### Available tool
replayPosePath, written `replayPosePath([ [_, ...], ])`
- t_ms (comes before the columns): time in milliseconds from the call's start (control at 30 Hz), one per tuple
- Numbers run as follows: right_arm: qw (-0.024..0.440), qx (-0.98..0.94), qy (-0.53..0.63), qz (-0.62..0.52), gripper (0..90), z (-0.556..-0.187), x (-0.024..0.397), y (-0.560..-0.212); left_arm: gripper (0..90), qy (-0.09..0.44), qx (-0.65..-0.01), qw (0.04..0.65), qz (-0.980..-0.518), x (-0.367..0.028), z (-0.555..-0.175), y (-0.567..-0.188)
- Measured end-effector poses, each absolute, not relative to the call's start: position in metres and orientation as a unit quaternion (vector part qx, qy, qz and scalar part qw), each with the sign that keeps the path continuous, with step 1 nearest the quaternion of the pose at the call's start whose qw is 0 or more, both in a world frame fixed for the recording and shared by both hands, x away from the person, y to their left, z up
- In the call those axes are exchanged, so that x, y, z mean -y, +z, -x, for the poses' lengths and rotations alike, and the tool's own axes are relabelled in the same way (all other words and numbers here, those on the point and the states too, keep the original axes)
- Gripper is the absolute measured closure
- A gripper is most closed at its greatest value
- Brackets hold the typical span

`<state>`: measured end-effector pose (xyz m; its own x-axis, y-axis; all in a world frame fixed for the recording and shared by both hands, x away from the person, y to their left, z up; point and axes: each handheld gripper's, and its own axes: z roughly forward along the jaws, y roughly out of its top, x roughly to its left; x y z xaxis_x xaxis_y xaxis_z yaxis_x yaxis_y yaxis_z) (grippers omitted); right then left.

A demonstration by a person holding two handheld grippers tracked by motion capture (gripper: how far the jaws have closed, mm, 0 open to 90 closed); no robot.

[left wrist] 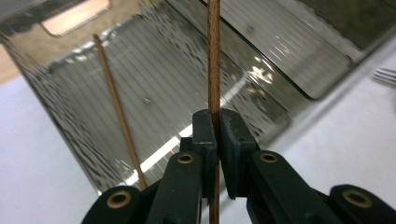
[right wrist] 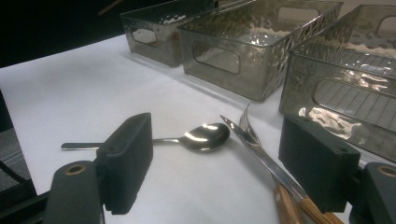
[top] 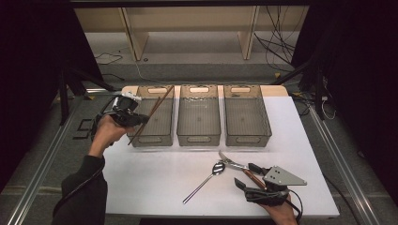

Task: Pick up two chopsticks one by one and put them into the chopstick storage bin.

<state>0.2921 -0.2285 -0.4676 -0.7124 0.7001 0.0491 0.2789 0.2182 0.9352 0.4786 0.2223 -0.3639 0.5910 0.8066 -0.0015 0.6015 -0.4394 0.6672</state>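
Note:
My left gripper (top: 141, 119) (left wrist: 215, 119) is shut on a brown chopstick (top: 157, 108) (left wrist: 214, 65), held tilted over the front left corner of the left clear bin (top: 152, 139) (left wrist: 261, 70). A second chopstick (left wrist: 116, 107) leans inside that bin. My right gripper (top: 246, 174) (right wrist: 217, 140) stands open near the table's front right. Just ahead of its jaws lie a steel spoon (top: 206, 180) (right wrist: 205, 136), a knife (top: 232, 162) (right wrist: 261, 151) and a fork (right wrist: 247, 125); wooden handles run between the jaws.
The middle bin (top: 198, 139) (right wrist: 219, 58) and right bin (top: 248, 139) (right wrist: 345, 98) stand in a row with the left one at the back of the white table (top: 155, 178). Fork tines (left wrist: 385, 74) show at the edge of the left gripper view.

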Motion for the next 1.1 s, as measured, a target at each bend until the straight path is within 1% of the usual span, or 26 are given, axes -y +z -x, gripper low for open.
replayPosePath([
  [267,0.196,-0.755,0.535,-0.325,26.9,-0.292,0.229,-0.467,84.6,0.167,-0.442,0.31,-0.825,-0.226,-0.506,-0.365],
  [600,0.195,-0.755,0.536,-0.325,26.8,-0.292,0.229,-0.467,84.6,0.178,-0.465,0.301,-0.813,-0.228,-0.527,-0.369],
  [800,0.194,-0.754,0.537,-0.325,26.9,-0.292,0.229,-0.467,84.6,0.183,-0.468,0.294,-0.813,-0.227,-0.533,-0.376],
  [1100,0.195,-0.755,0.535,-0.325,26.9,-0.292,0.229,-0.467,84.6,0.168,-0.482,0.301,-0.806,-0.228,-0.533,-0.39],
])
